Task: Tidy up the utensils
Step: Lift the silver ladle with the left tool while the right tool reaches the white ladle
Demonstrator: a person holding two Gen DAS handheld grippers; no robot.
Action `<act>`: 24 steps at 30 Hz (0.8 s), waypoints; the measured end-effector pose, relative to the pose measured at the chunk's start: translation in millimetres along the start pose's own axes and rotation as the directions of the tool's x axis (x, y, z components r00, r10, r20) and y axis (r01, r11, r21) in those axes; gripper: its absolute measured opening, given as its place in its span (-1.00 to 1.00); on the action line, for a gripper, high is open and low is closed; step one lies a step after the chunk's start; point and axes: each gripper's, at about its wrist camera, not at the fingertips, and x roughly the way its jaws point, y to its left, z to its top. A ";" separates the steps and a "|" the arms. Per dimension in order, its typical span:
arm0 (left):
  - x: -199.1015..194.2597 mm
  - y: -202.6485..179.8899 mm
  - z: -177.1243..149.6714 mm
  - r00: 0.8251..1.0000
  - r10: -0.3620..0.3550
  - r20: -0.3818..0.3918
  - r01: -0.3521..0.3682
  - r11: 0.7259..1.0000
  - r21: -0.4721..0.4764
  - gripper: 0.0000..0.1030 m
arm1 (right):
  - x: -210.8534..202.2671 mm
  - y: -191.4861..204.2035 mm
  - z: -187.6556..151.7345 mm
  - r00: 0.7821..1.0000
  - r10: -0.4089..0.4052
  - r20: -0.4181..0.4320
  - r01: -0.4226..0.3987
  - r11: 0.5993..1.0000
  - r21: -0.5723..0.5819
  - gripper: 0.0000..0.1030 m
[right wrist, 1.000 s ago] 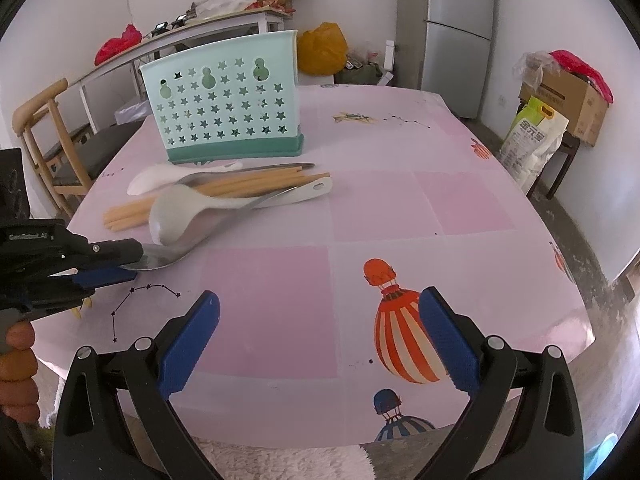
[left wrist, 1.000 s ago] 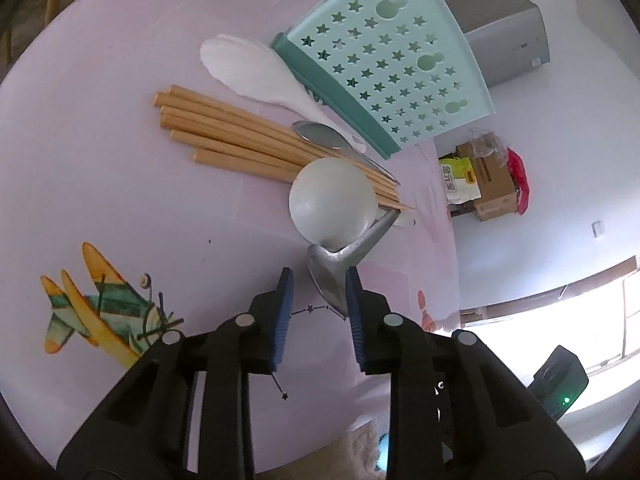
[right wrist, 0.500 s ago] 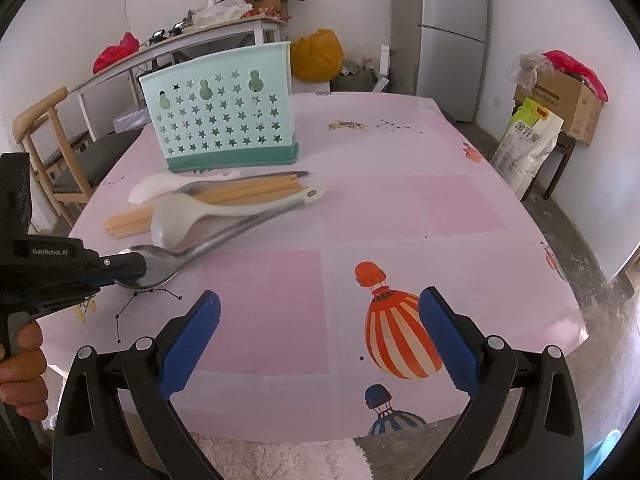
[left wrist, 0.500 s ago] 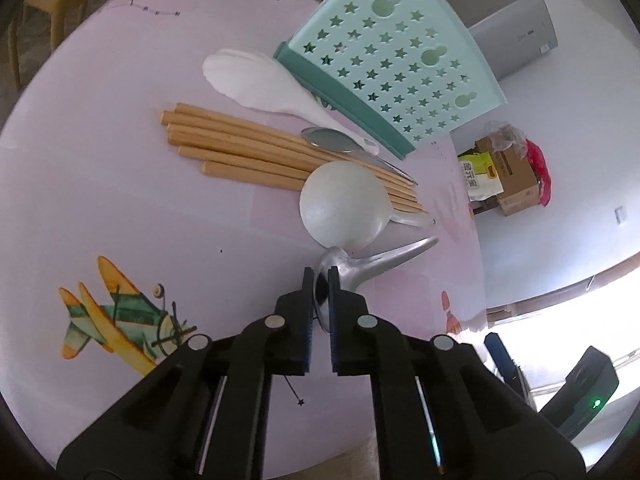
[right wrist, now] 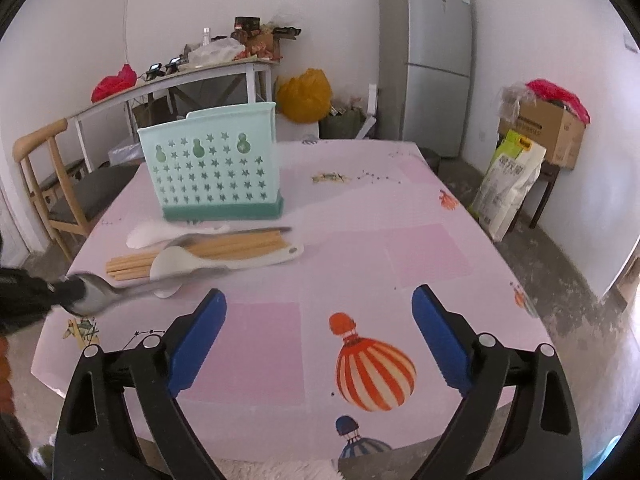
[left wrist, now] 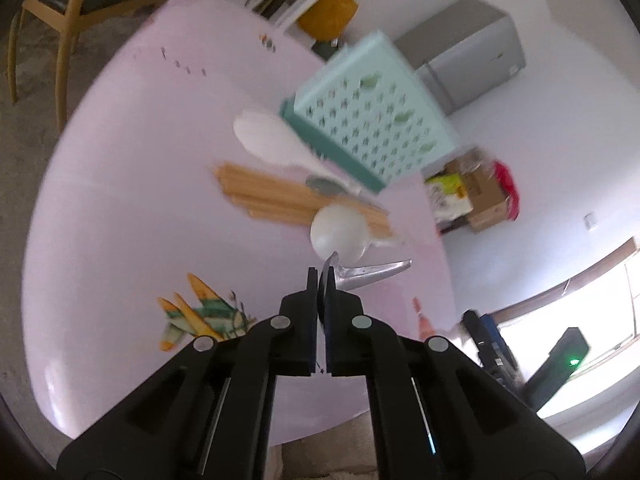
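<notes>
A: Progress was slight, I'd judge. At the far left, the left hand-held gripper was clamped on the bowl of the metal spoon, whose handle stuck out to the right, seemingly clear of the desk. That was the only utensil in hand.

B: And the holder?

A: The mint-green utensil holder stood upright toward the back of the desk, and nothing showed above its rim. In front of it lay the rest: a white rice paddle just beside its base, a second metal spoon, the bundle of wooden chopsticks, and a white ladle resting across the chopsticks. So all of that was left to be sorted, by my reading.

B: What about the other side?

A: The right hand-held gripper hovered over bare tablecloth, its jaws wide but closing, with nothing between them.

B: Anything in the way?

A: Not much. The white ladle's bowl sat just beside the held spoon, so the spoon's handle could brush it. Around the desk there was a wooden chair at the left, a cluttered side table behind, a grey refrigerator, and a cardboard box at the right, all well apart from the utensils.
</notes>
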 end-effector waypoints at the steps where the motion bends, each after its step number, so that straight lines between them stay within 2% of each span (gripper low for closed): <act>1: -5.0 1.2 3.5 1.000 -0.002 0.021 0.002 1.000 -0.002 -0.97 | 0.9 2.0 0.7 1.000 0.000 0.002 0.000 1.000 -0.013 0.70; 6: -24.1 11.9 18.9 0.995 0.011 0.099 -0.008 1.000 -0.030 -0.97 | 12.2 26.3 7.5 0.999 0.049 0.005 -0.047 0.989 -0.137 0.53; 10: -30.4 22.9 25.6 0.992 0.023 0.126 -0.016 0.998 -0.056 -0.97 | 31.3 55.4 10.1 0.998 0.070 -0.002 -0.068 0.956 -0.287 0.34; 16: -31.2 40.5 28.8 0.990 0.034 0.137 -0.022 0.996 -0.089 -0.97 | 65.9 95.9 -1.2 0.996 0.077 -0.053 -0.093 0.863 -0.496 -0.06; 19: -30.2 48.0 29.9 0.990 0.035 0.139 -0.022 0.995 -0.099 -0.97 | 74.5 108.4 -8.2 0.995 0.072 -0.063 -0.095 0.810 -0.579 -0.16; 24: -28.1 53.1 31.0 0.990 0.035 0.138 -0.021 0.995 -0.101 -0.97 | 80.1 124.5 -15.1 0.996 0.066 -0.053 -0.084 0.730 -0.678 -0.19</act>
